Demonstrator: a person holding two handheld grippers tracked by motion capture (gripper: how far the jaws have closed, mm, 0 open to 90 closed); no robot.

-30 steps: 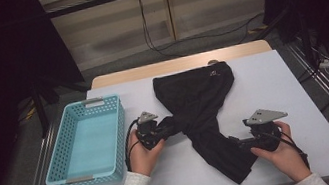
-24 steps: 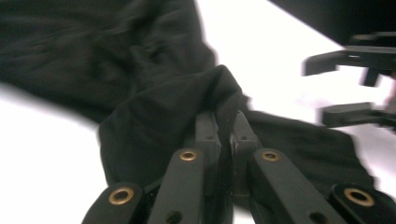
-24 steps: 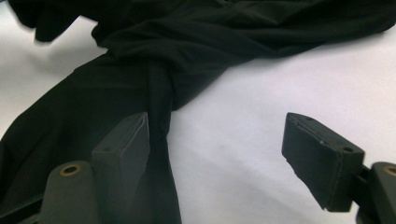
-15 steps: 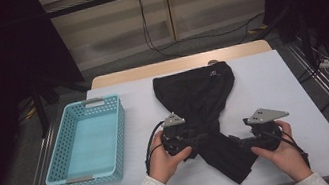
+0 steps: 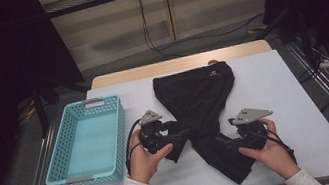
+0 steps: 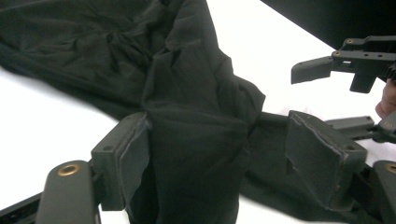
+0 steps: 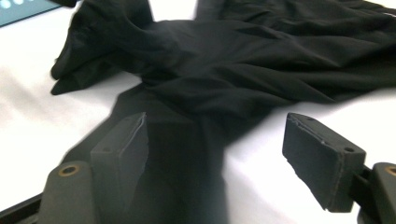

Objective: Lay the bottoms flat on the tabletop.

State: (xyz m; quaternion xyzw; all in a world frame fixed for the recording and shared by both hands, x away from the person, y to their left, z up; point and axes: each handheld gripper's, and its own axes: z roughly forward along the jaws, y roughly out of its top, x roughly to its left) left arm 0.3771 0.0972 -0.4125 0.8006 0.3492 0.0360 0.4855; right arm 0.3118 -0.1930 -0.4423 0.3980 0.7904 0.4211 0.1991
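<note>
A black garment [image 5: 198, 97] lies on the white table [image 5: 278, 88], waistband at the far side and two legs toward me. My left gripper [image 5: 182, 137] points right at the short folded left leg. In the left gripper view its jaws have just been opening: a fold of the black garment [image 6: 196, 116] stands between them, leaning on the left pad [image 6: 133, 154] and apart from the right one, so my left gripper [image 6: 219, 163] is open. My right gripper [image 5: 222, 144] points left over the long right leg. Its jaws stand wide, my right gripper [image 7: 215, 158] straddling the black garment [image 7: 243, 60] lying flat.
A teal plastic basket [image 5: 119, 130] stands at the left of the table, close to my left hand. The right gripper [image 6: 327, 65] reaches in at the top right of the left gripper view. Bare white table lies right of the garment. Cables cross the floor beyond.
My left hand carried the left leg rightward onto the garment, then drew back a little to the left. Its jaws went from shut on the cloth to open. The right hand barely shifted.
</note>
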